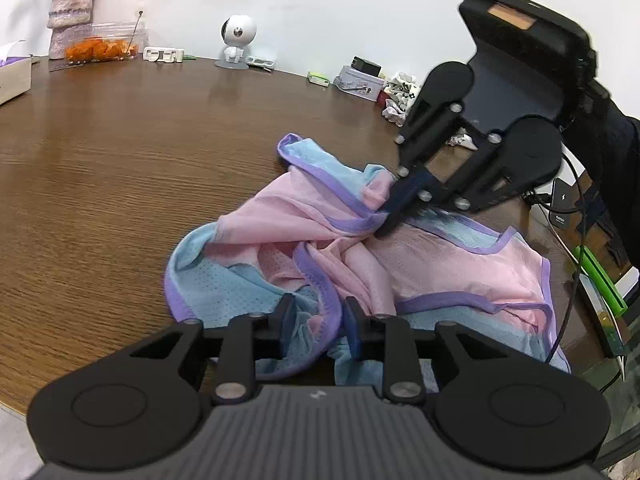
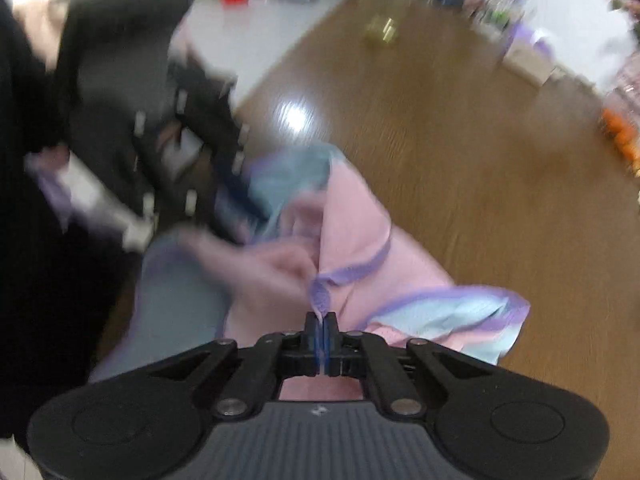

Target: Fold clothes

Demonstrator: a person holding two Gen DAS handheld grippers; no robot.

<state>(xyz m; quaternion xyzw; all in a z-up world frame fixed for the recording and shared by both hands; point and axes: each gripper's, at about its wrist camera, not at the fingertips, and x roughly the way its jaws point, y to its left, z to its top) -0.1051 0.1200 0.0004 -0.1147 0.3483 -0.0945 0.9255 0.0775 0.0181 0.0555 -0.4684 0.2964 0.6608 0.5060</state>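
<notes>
A crumpled garment of pink and light blue mesh with purple trim lay in a heap on the brown wooden desk, toward its near right part. The left hand-held gripper sat low at the near edge of the heap, its jaws parted with a bunched fold of blue cloth and purple trim lying between them; the fingers did not press together on it. Across the heap, the right hand-held gripper reached down from the upper right, its two fingers closed together on a purple-edged fold near the middle of the garment, and the cloth was drawn up into a small ridge at that spot. The right wrist view was blurred, but it showed that gripper's blue-padded fingers squeezed tight with a strip of purple trim pinched between them, pink fabric spreading away just ahead and a blue, purple-bordered corner lying to the right. In that same view the left gripper appeared as a dark smear at the upper left, seemingly at the far edge of the cloth. Along the back of the desk, well apart from the garment, stood a small white robot figure, a clear box of orange pieces, a vase and a small tin.
</notes>
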